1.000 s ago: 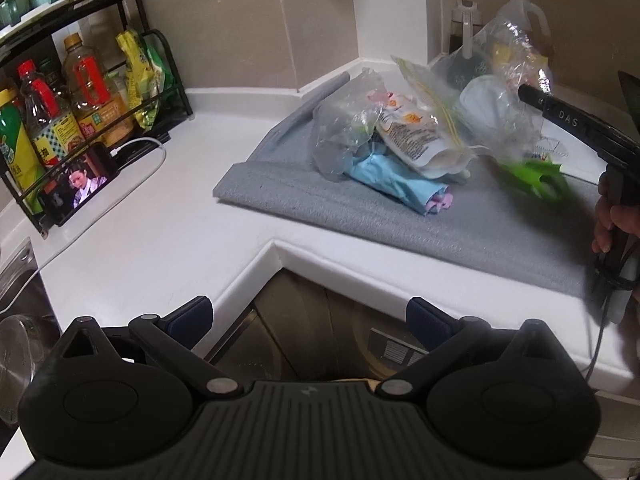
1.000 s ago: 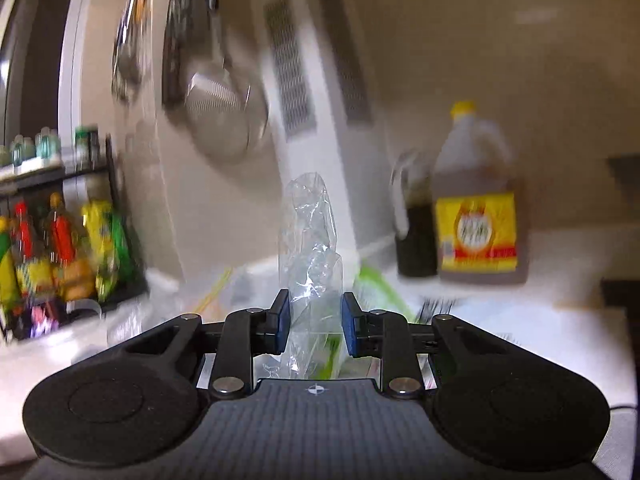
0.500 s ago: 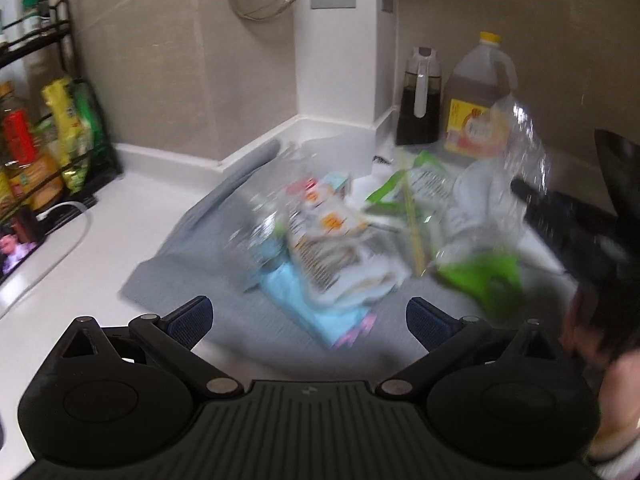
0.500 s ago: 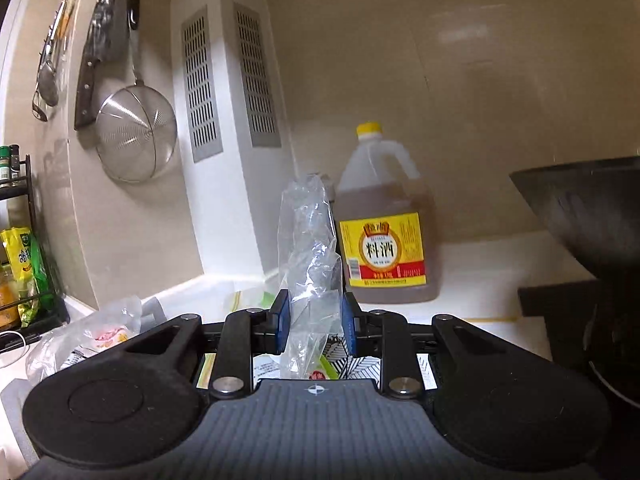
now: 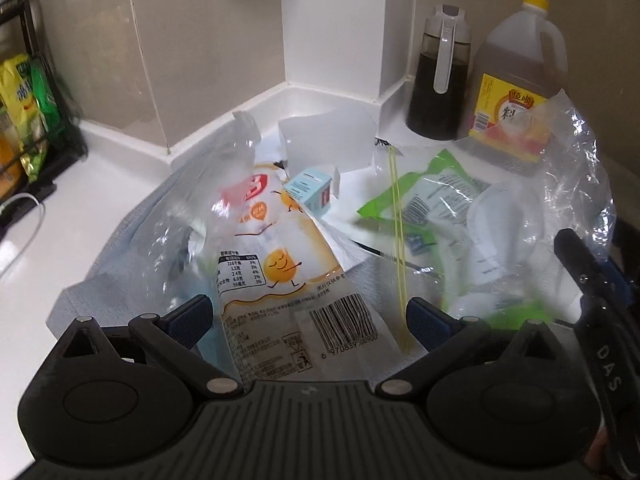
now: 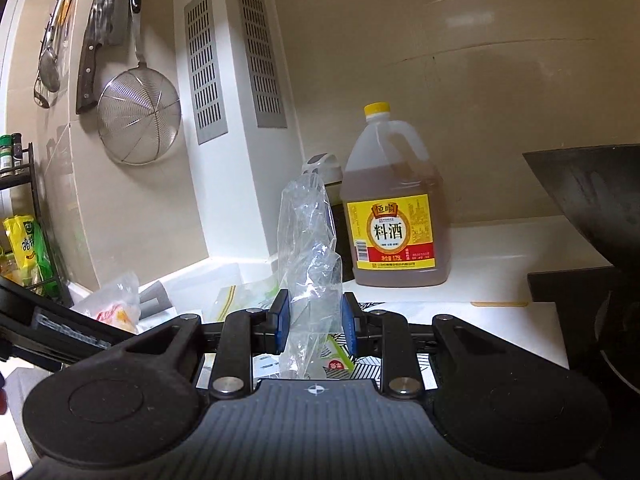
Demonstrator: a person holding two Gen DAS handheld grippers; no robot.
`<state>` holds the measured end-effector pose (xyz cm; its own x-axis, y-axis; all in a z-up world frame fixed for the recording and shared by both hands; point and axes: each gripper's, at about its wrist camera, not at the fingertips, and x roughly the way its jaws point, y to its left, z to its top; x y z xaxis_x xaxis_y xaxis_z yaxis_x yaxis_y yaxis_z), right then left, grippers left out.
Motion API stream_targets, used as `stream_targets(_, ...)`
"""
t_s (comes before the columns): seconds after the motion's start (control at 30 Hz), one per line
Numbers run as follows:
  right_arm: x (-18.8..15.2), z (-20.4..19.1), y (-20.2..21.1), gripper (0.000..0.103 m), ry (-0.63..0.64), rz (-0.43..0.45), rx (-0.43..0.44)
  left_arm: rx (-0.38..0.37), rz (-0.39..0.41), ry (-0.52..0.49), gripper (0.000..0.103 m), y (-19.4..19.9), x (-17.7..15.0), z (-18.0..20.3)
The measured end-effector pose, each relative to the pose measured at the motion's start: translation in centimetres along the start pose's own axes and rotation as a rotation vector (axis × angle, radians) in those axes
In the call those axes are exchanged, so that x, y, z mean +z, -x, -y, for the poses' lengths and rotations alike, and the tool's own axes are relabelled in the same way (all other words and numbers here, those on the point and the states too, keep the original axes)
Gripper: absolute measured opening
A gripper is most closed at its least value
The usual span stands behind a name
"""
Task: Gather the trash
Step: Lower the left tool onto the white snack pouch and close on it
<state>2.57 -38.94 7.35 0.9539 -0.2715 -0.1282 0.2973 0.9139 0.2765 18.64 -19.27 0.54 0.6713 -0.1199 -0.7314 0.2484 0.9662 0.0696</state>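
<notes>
Right wrist: plastic bag (image 6: 310,264) upright.

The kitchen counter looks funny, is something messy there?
Yes. Empty wrappers lie heaped on the grey mat in the corner: a snack bag, a green packet and a small blue box. The right gripper pinches a crumpled clear bag.

Clear plastic bag (image 6: 310,256), crumpled, standing upright. White snack wrapper (image 5: 288,280) with barcode lying flat, face up; green-edged wrapper (image 5: 420,196) beside it; small blue carton (image 5: 310,190) tilted behind them.
</notes>
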Motion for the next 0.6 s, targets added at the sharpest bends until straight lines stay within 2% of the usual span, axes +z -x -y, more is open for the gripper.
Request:
stream_targets(0.03, 0.0, 0.0, 0.0, 0.029, 0.0, -0.002, 0.0, 0.008, 0.005, 0.001, 0.1, 0.1, -0.1, -0.1)
stream_targets(0.1, 0.0, 0.0, -0.1, 0.029, -0.001, -0.006, -0.001, 0.039, 0.016, 0.001, 0.082, 0.6, -0.1, -0.5)
stream_targets(0.33, -0.1, -0.2, -0.2, 0.029, 0.005, -0.009, 0.001, -0.082, 0.023, 0.072, 0.065, 3.1, -0.1, -2.8)
stream_targets(0.37, -0.1, -0.2, -0.2, 0.029, 0.004, -0.01, 0.001, -0.1, 0.031, 0.072, 0.03, 3.7, -0.2, -3.1)
stream_targets(0.4, -0.1, -0.2, -0.2, 0.029, 0.002, -0.01, 0.001, -0.133, 0.027, 0.065, 0.004, 4.2, -0.3, -3.3)
stream_targets(0.47, -0.1, -0.1, -0.2, 0.029, 0.0, -0.012, -0.001, -0.202, 0.014, 0.088, 0.004, 5.0, -0.6, -4.0)
stream_targets(0.6, -0.2, -0.1, -0.3, 0.029, -0.002, -0.017, -0.003, -0.205, 0.071, 0.062, 0.002, 6.1, -0.7, -4.5)
